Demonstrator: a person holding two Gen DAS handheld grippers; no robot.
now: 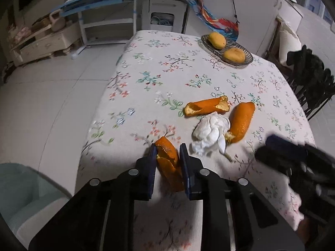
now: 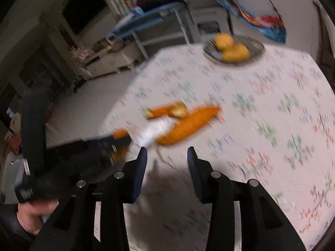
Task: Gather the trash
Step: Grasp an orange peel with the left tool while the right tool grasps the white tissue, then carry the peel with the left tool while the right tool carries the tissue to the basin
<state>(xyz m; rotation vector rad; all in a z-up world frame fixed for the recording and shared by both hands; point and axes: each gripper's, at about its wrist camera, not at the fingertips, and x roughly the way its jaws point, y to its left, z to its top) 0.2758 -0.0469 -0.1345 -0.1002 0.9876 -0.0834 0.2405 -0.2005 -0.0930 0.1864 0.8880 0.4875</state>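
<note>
The left gripper [image 1: 167,149] is pinching a piece of orange peel [image 1: 168,163] near the front edge of the table [image 1: 146,62], its two pads pressing on the peel's sides with the peel standing up between them, its long axis running along the fingers toward the camera. The rest of the trash is lying farther in on the flowered cloth: a crumpled white tissue [image 1: 209,133] just beyond and to the right of the held peel, a long peel [image 1: 207,106] lying crosswise behind the tissue, and a second long peel [image 1: 242,121] lying slantwise with its near end touching the tissue. The right gripper [image 2: 167,152] is hovering with its jaws standing moderately apart and nothing between them; its own view is blurred, but the tissue [image 2: 152,133] is sitting just ahead of its fingertips and a little to the left, with the slanted peel [image 2: 188,123] running away up and to the right. Judging from this, the right hand is the nearer and the free one for the tissue, which lies almost straight ahead of it, while the left one is already occupied. A dish [image 1: 245,52] holding two whole fruits is standing at the far corner, well apart from the trash, and seems no part of the job
</note>
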